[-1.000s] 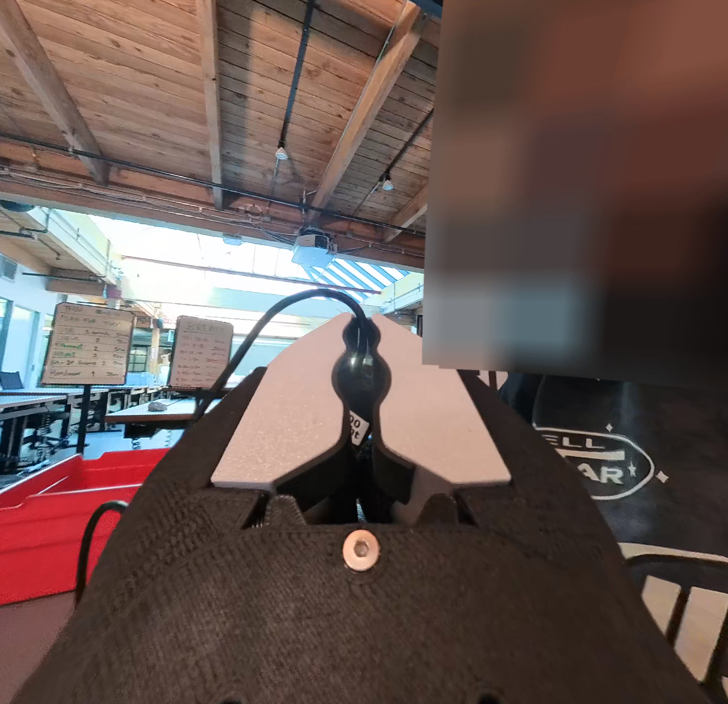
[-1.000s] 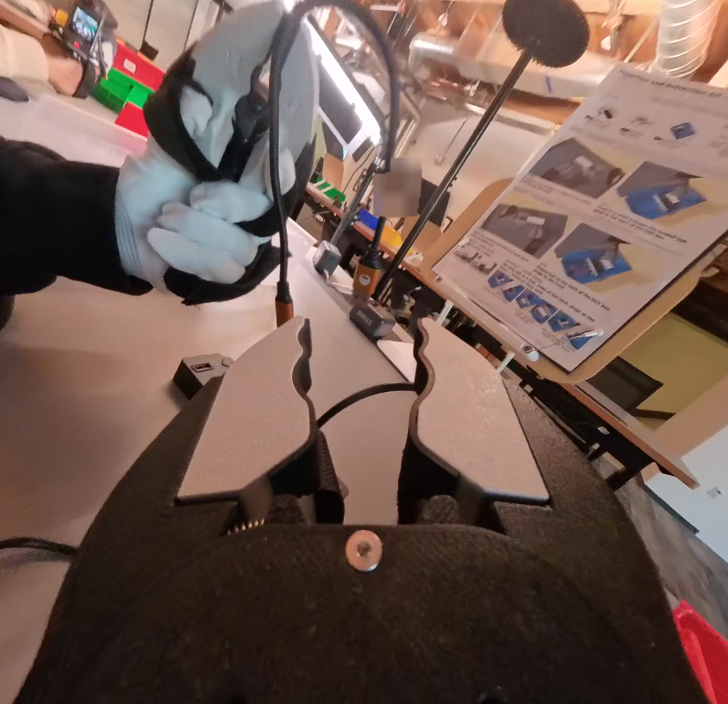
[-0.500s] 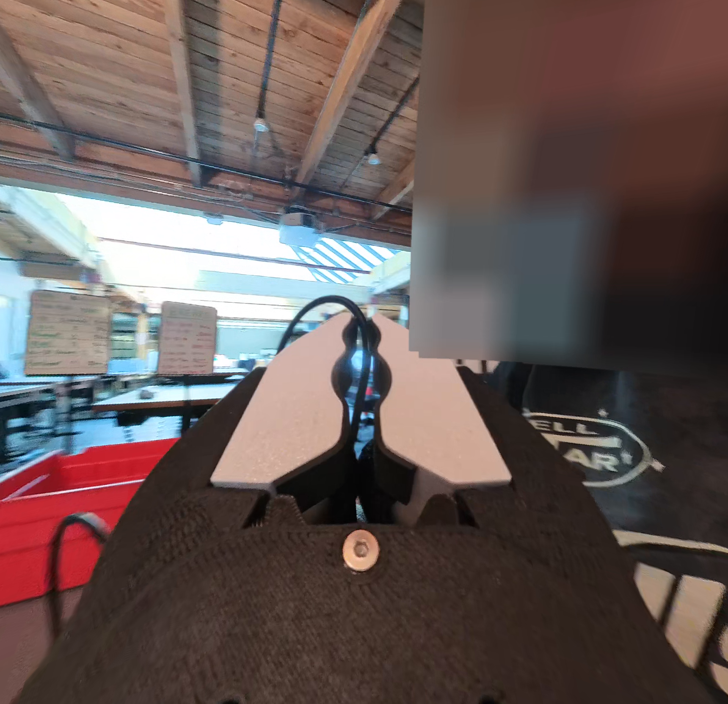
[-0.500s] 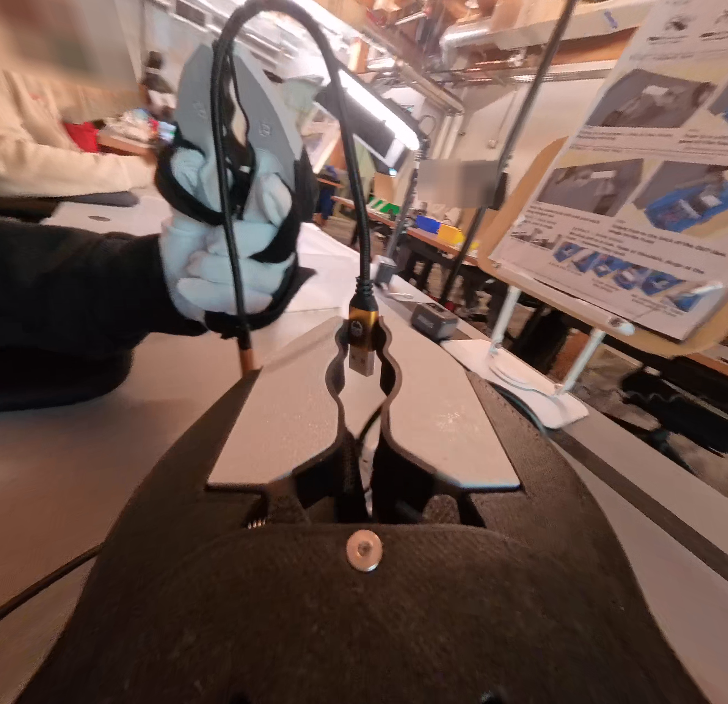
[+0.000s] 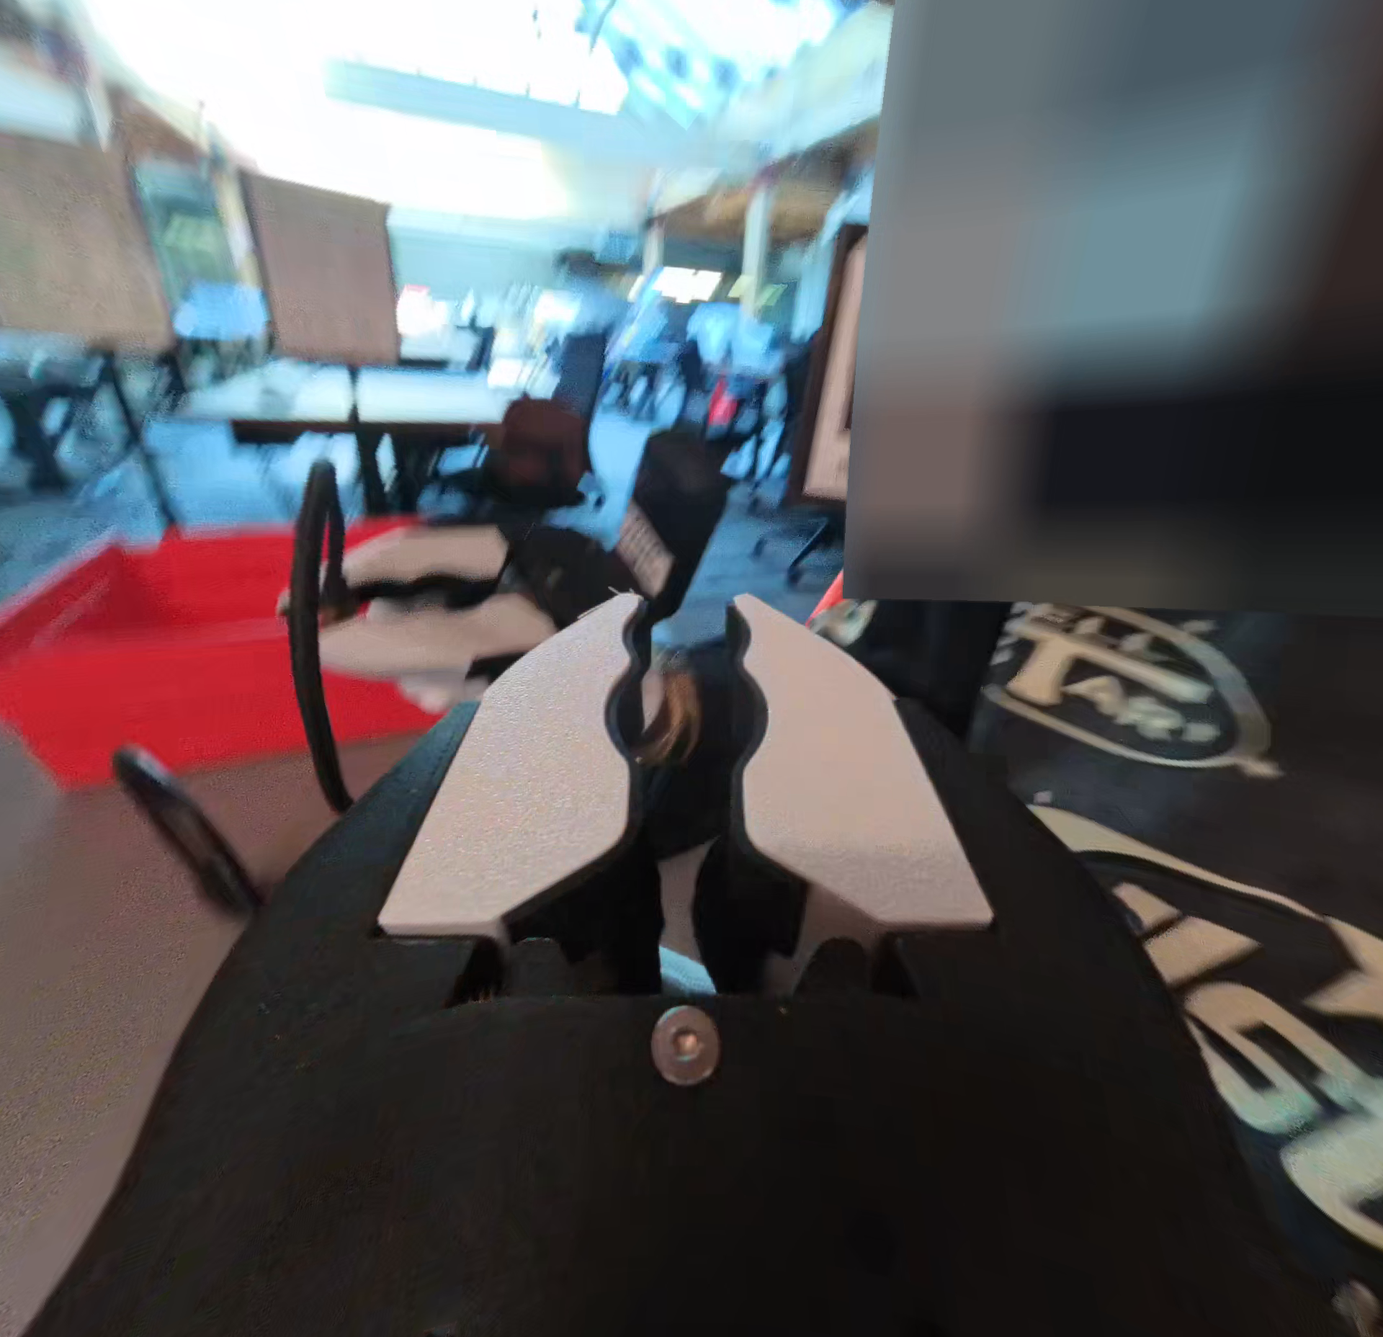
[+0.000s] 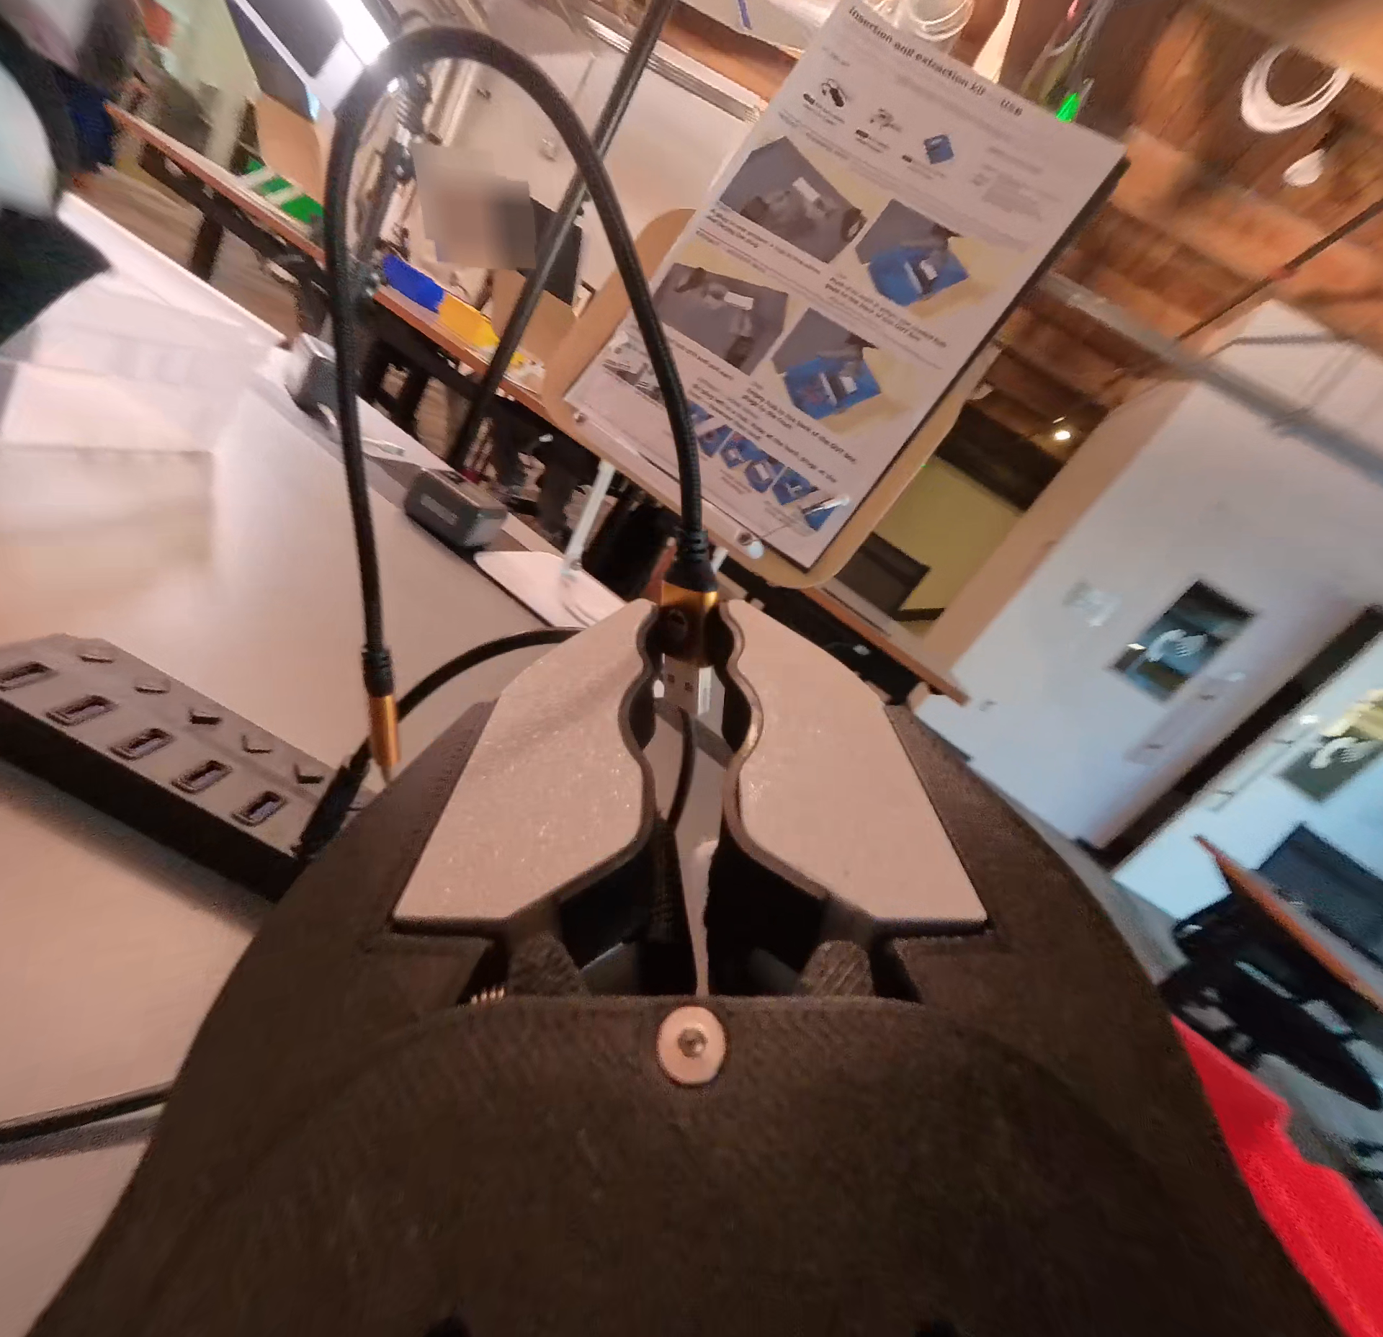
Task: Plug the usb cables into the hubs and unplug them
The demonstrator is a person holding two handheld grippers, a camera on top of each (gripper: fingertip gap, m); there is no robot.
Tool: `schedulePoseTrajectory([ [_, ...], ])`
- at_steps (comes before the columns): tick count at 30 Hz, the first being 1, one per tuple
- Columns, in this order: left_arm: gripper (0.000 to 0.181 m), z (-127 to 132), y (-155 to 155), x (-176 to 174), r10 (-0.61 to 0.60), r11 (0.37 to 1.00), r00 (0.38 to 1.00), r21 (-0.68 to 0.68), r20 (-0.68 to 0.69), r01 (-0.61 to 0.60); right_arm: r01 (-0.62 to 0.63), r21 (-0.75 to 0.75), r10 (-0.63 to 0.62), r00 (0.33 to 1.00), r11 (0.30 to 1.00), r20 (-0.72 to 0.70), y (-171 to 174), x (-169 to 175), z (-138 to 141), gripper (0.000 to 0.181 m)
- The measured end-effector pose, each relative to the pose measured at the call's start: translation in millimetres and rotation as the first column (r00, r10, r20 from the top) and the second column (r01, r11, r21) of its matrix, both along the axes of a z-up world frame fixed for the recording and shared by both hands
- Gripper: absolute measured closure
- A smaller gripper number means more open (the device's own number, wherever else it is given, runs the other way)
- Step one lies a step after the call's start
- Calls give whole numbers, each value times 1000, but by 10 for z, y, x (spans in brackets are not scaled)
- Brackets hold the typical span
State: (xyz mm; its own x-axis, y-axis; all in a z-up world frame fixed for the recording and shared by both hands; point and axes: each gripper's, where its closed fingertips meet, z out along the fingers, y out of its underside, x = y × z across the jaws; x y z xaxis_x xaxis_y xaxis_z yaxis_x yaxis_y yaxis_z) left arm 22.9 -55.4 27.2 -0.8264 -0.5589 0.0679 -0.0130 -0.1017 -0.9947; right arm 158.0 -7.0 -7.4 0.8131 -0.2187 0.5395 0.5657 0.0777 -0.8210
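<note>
Since half a second ago, the left gripper (image 5: 685, 612) has let go of the cable (image 6: 479, 201) and swung down from the ceiling toward the room; its jaws, then pinched on the cord, now stand narrowly apart with nothing clearly between them. That view is badly blurred, so the brownish shape behind the gap cannot be made out. Over the same half second the right gripper (image 6: 688, 612) has closed tighter on the plug (image 6: 688, 627) and turned toward the bench (image 6: 150, 538).

The right gripper clamps the gold-collared plug at its fingertips, with the metal end pointing back toward the camera between the fingers (image 6: 554, 770). From the plug the braided black cable arches up and over to the left, then hangs down to a second gold connector (image 6: 385, 725) that dangles free just above the bench, beside the near right corner of the hub (image 6: 142, 747). The hub, a long black strip with a row of ports, lies on the bench at the left edge of the right view, a cord leaving its near end. A small grey box (image 6: 453, 508) sits farther back near the bench's far edge, next to a white stand base (image 6: 546, 582). A sheet (image 6: 861, 268) on a board leans behind it.

In the left view a red bin (image 5: 165, 627) sits at left, with a black cable loop (image 5: 310, 627) in front of it.
</note>
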Motion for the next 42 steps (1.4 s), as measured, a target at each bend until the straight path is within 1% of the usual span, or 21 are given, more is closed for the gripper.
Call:
schedulePoseTrajectory([
  [2, 163, -293, -25, 364, 176, 983, 980, 77, -97, -169, 33, 5, -33, 998, 999, 49, -7, -9, 13, 168],
  [3, 161, -397, -15, 500, 234, 972, 962, 63, -141, -228, 40, 15, -41, 996, 999, 80, -16, -30, 30, 169],
  [6, 151, -539, 77, 753, 313, 935, 919, -91, -242, -342, 69, 43, -78, 969, 997, 236, -35, -164, 79, 169],
  [8, 149, -563, 178, 816, 348, 905, 904, -162, -246, -393, 94, 45, -104, 928, 995, 358, -19, -289, 77, 169],
  [10, 149, -549, 274, 832, 404, 879, 889, -177, -216, -443, 130, 29, -129, 880, 991, 458, 18, -377, 43, 169],
  [15, 148, -398, 381, 786, 504, 828, 854, -208, -129, -520, 176, 13, -156, 829, 984, 538, 47, -431, 8, 169],
  [21, 160, -407, 385, 762, 456, 833, 874, -267, -166, -485, 236, 21, -194, 743, 972, 640, 64, -517, -14, 169],
  [22, 169, -387, 369, 736, 431, 844, 889, -279, -158, -459, 231, 24, -192, 744, 973, 640, 64, -524, -12, 170],
  [23, 169, -371, 365, 722, 410, 849, 898, -294, -159, -440, 207, 29, -179, 756, 978, 629, 60, -543, -1, 170],
  [25, 181, -340, 391, 686, 384, 852, 913, -327, -140, -409, 110, 58, -123, 810, 992, 573, 24, -603, 57, 170],
  [26, 181, -315, 399, 659, 370, 857, 922, -339, -116, -387, 54, 56, -76, 834, 997, 547, 8, -647, 62, 172],
  [27, 181, -305, 389, 639, 353, 871, 931, -330, -95, -364, 31, 57, -57, 842, 998, 537, -5, -666, 69, 174],
  [29, 181, -297, 344, 610, 322, 899, 945, -293, -67, -327, 66, 60, -89, 821, 996, 563, -9, -639, 68, 175],
  [32, 156, -287, 282, 586, 267, 922, 961, -273, -66, -275, 49, 73, -84, 794, 996, 602, -18, -678, 61, 175],
  [33, 154, -285, 277, 580, 252, 924, 965, -280, -68, -261, 38, 81, -80, 787, 996, 612, -27, -703, 67, 174],
  [35, 157, -281, 263, 557, 220, 926, 974, -300, -58, -227, 8, 78, -55, 777, 997, 627, -30, -766, 57, 174],
  [36, 163, -270, 246, 533, 197, 929, 979, -312, -44, -201, -15, 77, -37, 775, 997, 630, -34, -802, 51, 174],
  [37, 164, -259, 235, 512, 182, 930, 983, -318, -29, -182, -34, 84, -26, 776, 996, 630, -44, -825, 59, 174],
  [39, 167, -250, 233, 487, 180, 935, 984, -309, -4, -173, -72, 86, 4, 785, 994, 619, -60, -855, 68, 174],
  [40, 167, -243, 227, 465, 171, 939, 985, -303, 11, -160, -102, 89, 27, 792, 991, 609, -68, -879, 75, 174],
  [42, 167, -162, 205, 368, 111, 936, 992, -343, 65, -82, -221, 124, 117, 823, 967, 556, -132, -965, 135, 173],
])
